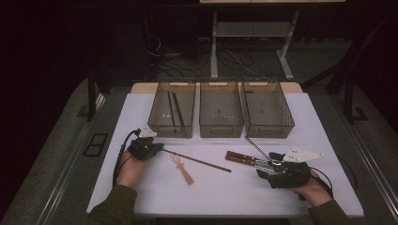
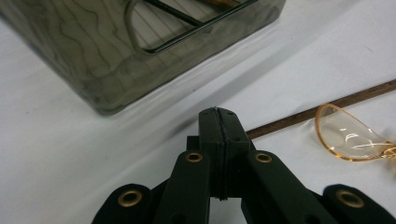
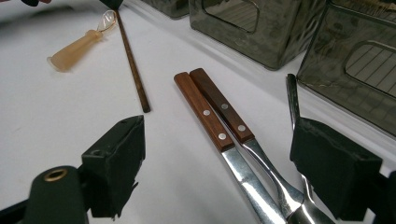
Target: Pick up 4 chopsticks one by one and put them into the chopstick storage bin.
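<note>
Jaws on the left gripper [image 2: 218, 112] are pressed tight together right at the end of the chopstick [image 1: 197, 161], just in front of the left bin [image 1: 172, 109]; right gripper [image 3: 217, 154] gapes wide around two wood-handled knives [image 3: 212, 112], touching neither, spoon [image 1: 182, 169] nearby

A thin dark wooden chopstick [image 1: 199, 161] lies flat on the white table [image 1: 141, 112], slanting away from the left smoky bin [image 1: 172, 108]; one end sits at the closed left gripper [image 2: 218, 113]; a translucent amber spoon [image 1: 181, 168] lies just beside it.
</note>
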The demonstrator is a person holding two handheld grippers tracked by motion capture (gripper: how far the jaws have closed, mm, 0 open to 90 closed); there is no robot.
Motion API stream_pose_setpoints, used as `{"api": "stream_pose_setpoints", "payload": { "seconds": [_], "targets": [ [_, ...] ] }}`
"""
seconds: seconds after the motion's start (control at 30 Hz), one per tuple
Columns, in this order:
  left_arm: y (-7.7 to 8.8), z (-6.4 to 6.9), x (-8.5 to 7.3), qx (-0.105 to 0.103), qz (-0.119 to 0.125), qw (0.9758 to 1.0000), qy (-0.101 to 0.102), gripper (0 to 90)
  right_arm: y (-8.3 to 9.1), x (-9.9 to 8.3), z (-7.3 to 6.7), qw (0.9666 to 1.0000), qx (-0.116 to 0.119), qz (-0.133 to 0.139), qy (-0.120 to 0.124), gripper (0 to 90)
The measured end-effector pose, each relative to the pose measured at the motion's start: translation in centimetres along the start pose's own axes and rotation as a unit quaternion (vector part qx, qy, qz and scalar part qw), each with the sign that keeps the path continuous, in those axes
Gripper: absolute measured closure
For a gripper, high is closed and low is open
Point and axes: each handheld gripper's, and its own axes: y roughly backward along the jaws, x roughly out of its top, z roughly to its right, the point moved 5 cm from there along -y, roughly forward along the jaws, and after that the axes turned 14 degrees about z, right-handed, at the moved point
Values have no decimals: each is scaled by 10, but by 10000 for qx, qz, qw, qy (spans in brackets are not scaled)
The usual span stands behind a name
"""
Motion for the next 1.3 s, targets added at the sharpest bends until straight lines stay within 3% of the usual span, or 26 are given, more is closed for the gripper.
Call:
{"api": "stream_pose_setpoints", "payload": {
  "seconds": [0.67, 0.93, 1.13, 1.3],
  "targets": [
    [-15, 26, 9, -517, 22, 9983, -276, 889, 0, 1, 0, 10000, -1, 7, -9, 183],
    [-13, 24, 10, -466, 103, 9986, -220, 887, 0, 0, 0, 10000, -19, -10, 20, 183],
    [3, 17, 14, -375, 379, 9986, -40, 818, -3, 0, 0, 10000, -22, -47, -67, 182],
    [20, 22, 12, -490, 605, 9970, 20, 661, -7, -1, 0, 9996, -34, -269, -11, 173]
  ]
}}
